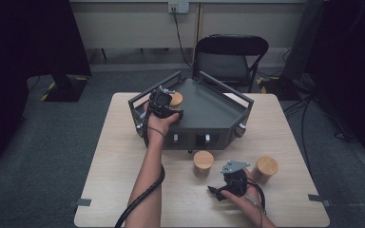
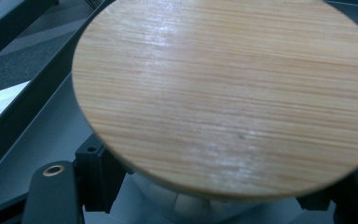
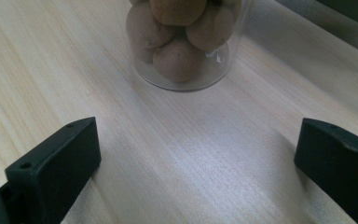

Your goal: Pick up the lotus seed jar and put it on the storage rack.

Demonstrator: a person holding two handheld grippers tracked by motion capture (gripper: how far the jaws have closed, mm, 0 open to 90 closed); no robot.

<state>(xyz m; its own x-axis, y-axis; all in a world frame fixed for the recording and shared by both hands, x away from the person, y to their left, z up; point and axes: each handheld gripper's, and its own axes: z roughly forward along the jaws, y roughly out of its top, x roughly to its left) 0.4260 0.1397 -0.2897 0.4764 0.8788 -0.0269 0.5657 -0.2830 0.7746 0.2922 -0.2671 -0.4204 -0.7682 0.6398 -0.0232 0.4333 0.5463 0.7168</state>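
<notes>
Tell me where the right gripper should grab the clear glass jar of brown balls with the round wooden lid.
Grip the clear glass jar on its straight wall, below the wooden lid, coming in level from the person's side. It stands upright on the table, and the open right gripper already faces it.

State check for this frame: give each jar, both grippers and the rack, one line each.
left gripper: shut on held jar
held jar: lidded, upright, over the rack
right gripper: open, nothing between its jaws
middle jar: lidded, upright on table
right jar: lidded, upright on table
rack: on table
</notes>
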